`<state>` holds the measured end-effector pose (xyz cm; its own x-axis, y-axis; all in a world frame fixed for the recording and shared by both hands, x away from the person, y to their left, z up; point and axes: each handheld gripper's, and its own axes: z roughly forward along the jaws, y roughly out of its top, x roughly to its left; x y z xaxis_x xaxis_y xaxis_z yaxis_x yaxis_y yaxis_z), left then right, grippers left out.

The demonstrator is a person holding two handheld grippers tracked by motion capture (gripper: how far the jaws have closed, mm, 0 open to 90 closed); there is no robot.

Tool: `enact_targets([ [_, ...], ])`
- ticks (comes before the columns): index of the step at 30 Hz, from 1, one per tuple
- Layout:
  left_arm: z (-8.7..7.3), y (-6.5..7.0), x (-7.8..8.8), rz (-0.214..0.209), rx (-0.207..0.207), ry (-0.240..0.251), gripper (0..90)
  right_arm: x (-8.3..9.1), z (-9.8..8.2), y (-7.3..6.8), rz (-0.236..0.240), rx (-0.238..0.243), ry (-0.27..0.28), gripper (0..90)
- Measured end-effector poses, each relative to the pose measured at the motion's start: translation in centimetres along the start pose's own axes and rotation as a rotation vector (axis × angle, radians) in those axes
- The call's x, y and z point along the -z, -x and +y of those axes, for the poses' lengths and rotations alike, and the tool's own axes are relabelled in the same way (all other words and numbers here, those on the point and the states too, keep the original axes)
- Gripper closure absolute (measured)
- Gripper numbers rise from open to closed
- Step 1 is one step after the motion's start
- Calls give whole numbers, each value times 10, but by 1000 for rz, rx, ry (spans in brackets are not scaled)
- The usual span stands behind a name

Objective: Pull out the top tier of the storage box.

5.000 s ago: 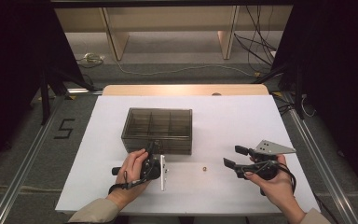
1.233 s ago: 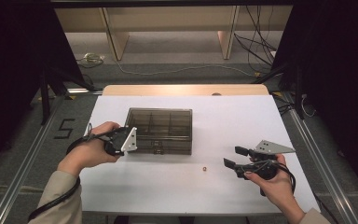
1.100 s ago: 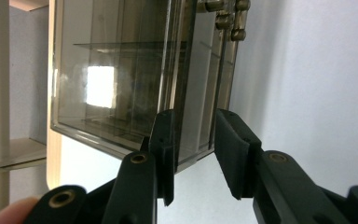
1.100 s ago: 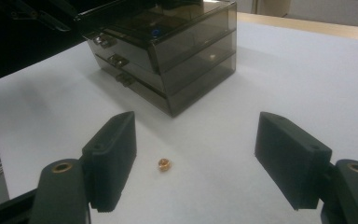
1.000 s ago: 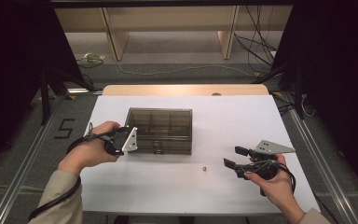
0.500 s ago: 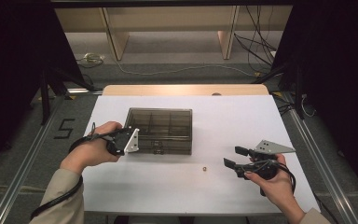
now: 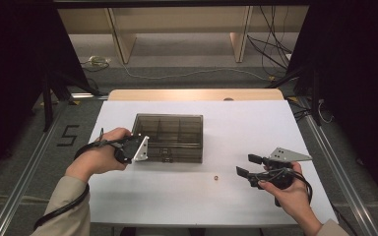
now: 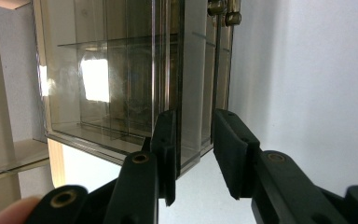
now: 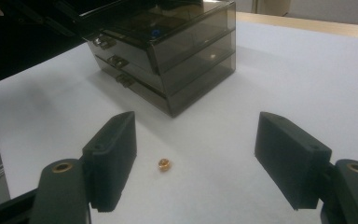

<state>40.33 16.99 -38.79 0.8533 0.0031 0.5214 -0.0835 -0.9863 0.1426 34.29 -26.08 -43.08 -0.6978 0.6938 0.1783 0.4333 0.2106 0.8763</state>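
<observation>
A smoky clear drawer box (image 7: 170,136) stands left of the middle of the white table (image 7: 256,123). My left gripper (image 7: 145,150) is at its front left corner. In the left gripper view the jaws of the left gripper (image 8: 193,154) are narrowed on a wall of the box (image 8: 121,79) at that corner. A small brass nut (image 7: 216,177) lies loose on the table in front of the box. My right gripper (image 7: 244,164) hovers open just right of the nut. The right gripper view shows the nut (image 9: 164,164) on the table between the wide jaws of the right gripper (image 9: 196,161), with the box's three drawers (image 9: 168,51) beyond.
A wooden strip (image 7: 197,94) runs along the table's far edge. Metal rails (image 7: 24,196) flank the table, and a floor mark "5" (image 7: 68,135) lies at the left. Cables (image 7: 177,73) and shelf legs (image 7: 120,39) are on the floor behind.
Five seconds ago my left gripper was at the box's front, near the middle of the table; it has since moved to the box's left corner. In the last second it barely shifted. The right gripper stays still.
</observation>
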Motion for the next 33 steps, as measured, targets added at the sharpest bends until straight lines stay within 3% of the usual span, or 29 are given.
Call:
enact_targets([
  [16,3,-3,0,-5,-15,-20,754,0,0,0,2,-4,-6,304],
  [33,4,-2,-2,-6,-17,-25,741,-1,0,0,2,-2,-8,306],
])
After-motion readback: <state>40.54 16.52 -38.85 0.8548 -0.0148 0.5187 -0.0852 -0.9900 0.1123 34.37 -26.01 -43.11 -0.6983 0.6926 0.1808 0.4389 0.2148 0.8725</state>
